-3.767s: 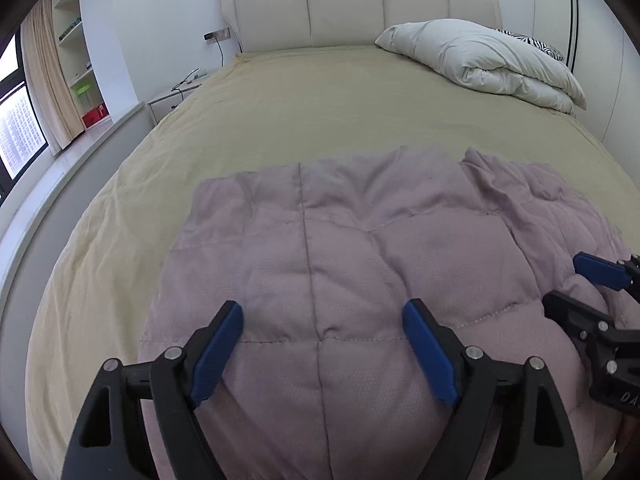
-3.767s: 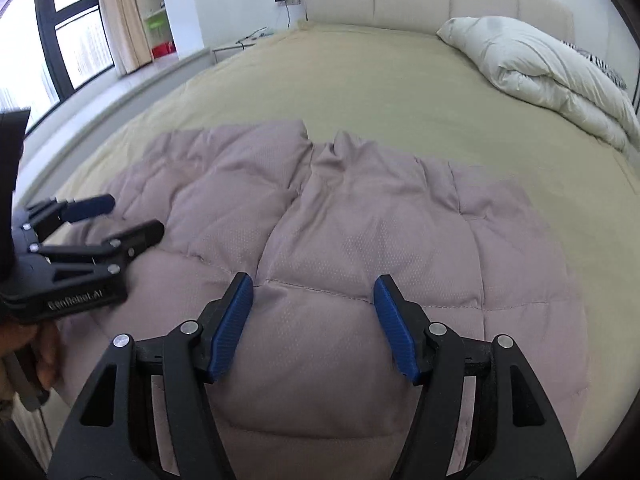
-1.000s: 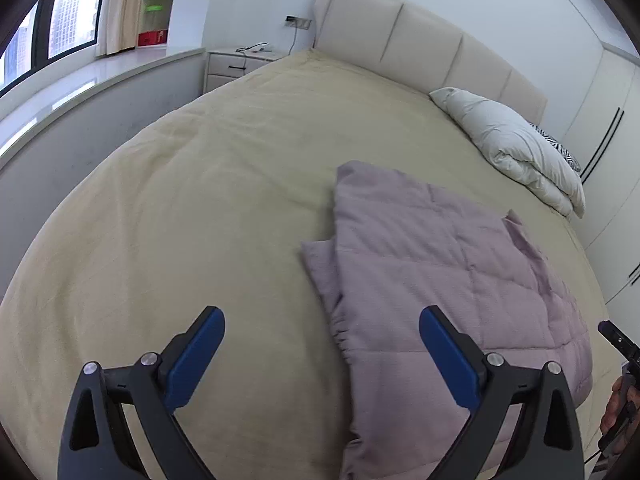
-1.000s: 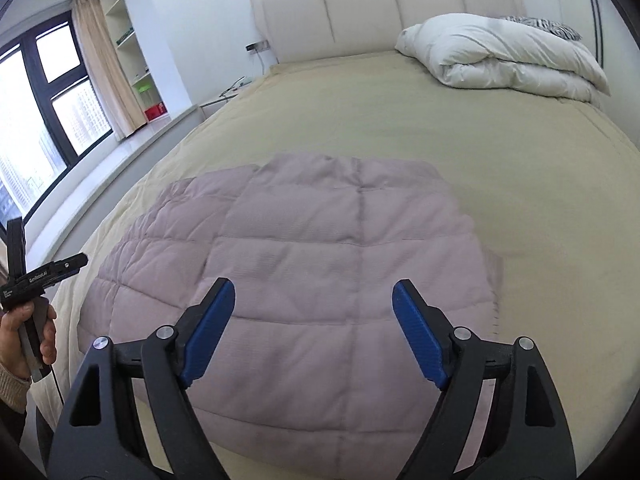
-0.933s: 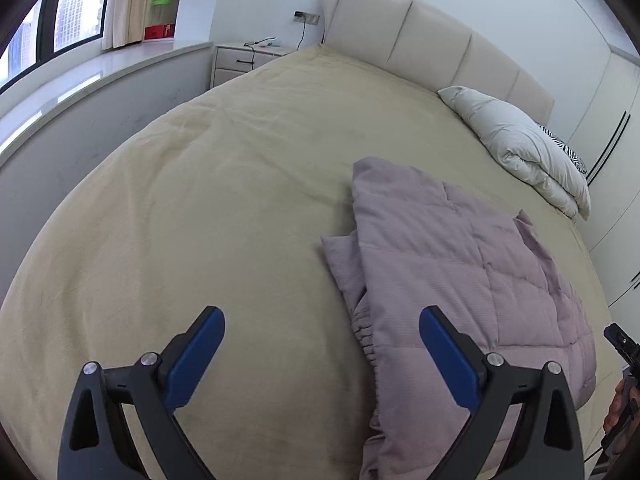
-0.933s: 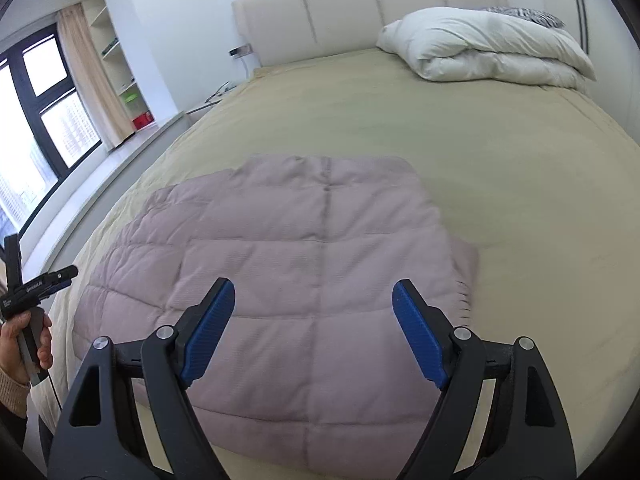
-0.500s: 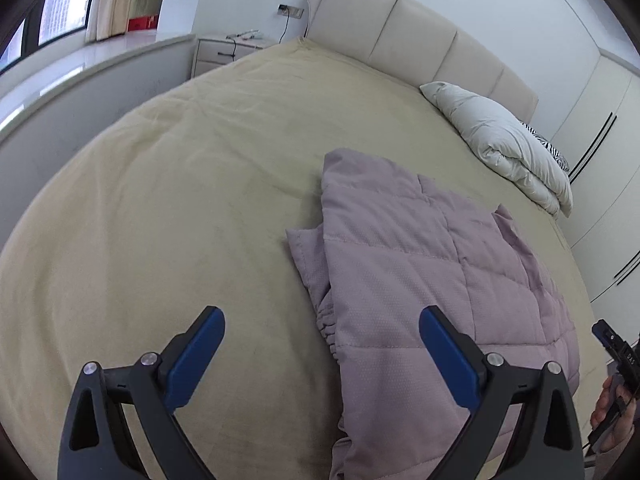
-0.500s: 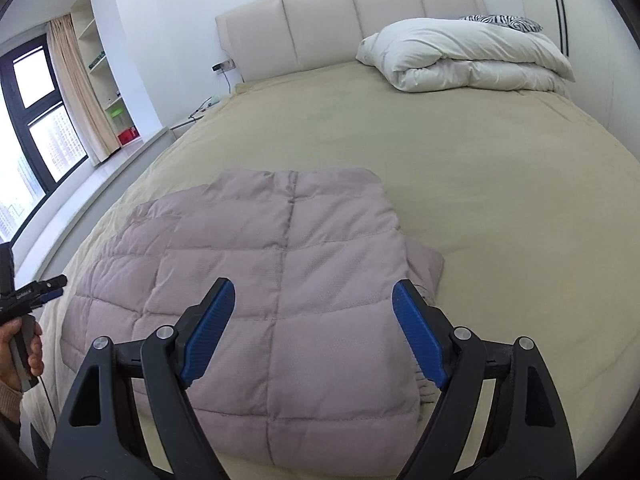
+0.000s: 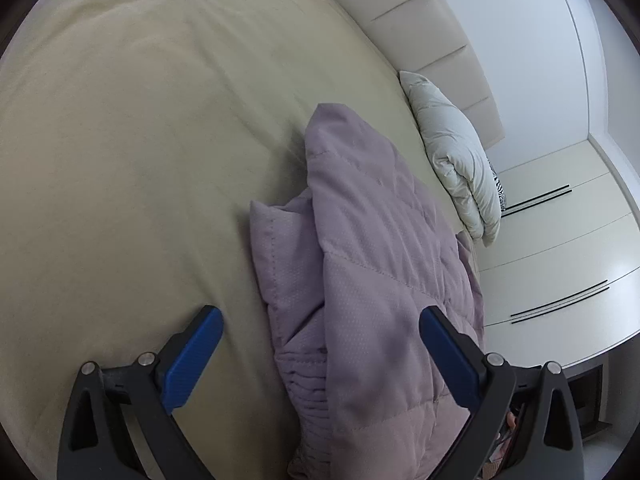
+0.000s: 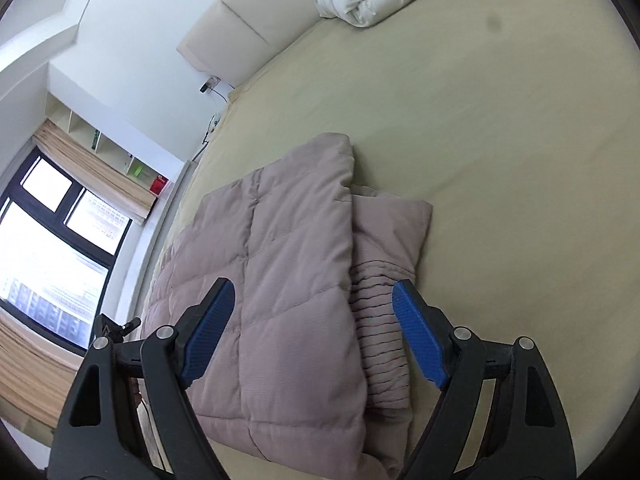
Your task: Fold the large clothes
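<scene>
Both cameras tilted hard since a moment ago | mauve puffer jacket (image 10: pixel 288 280) folded on bed (image 10: pixel 500 140) (ribbed cuff poking out) | left gripper (image 9: pixel 320 354), right gripper (image 10: pixel 312 332) spread wide, grasping nothing

Two wrist views, both tilted, both close over the folded jacket on the bed.

Your left claw (image 9: pixel 320 354) looks along the quilted jacket (image 9: pixel 372 280) from just above its ribbed cuff, facing the headboard (image 9: pixel 420 32) and wardrobe (image 9: pixel 560 260). Your right claw (image 10: pixel 312 334) looks over the same jacket (image 10: pixel 280 264) from equally near, facing the window (image 10: pixel 52 240) and headboard (image 10: pixel 248 20). Both views share jacket, bed (image 9: pixel 140 140) and white duvet (image 9: pixel 460 160).
</scene>
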Tool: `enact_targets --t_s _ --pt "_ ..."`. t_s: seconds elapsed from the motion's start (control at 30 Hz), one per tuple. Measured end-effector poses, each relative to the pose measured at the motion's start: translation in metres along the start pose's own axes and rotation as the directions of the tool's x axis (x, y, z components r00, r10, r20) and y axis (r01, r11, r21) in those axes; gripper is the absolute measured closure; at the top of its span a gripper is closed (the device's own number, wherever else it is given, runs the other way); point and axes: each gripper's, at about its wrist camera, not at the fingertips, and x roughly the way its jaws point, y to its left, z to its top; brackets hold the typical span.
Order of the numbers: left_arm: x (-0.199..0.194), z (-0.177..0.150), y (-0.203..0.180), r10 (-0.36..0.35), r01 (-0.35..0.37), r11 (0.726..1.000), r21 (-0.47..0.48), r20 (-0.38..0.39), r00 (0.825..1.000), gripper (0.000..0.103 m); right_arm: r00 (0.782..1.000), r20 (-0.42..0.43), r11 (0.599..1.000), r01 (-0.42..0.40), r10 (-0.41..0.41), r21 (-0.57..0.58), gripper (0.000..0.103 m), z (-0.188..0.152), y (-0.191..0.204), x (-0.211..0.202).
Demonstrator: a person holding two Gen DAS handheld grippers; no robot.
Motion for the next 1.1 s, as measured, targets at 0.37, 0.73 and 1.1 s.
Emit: enact_targets --t_s 0.37,0.73,1.1 --pt "0.040 0.015 -0.006 -0.113 0.108 0.993 -0.045 -0.134 0.985 0.013 0.993 -0.059 0.989 -0.095 0.102 0.112 0.022 0.018 -0.058 0.031" --pt "0.043 0.019 0.003 -0.145 0.139 0.989 -0.043 -0.190 0.971 0.023 0.977 -0.188 0.990 -0.084 0.105 0.116 0.022 0.036 -0.080 0.064" --pt "0.046 0.020 0.013 -0.242 0.236 0.970 -0.052 -0.216 0.946 0.023 0.918 -0.332 0.975 -0.194 0.219 0.107 0.019 0.046 -0.049 0.140"
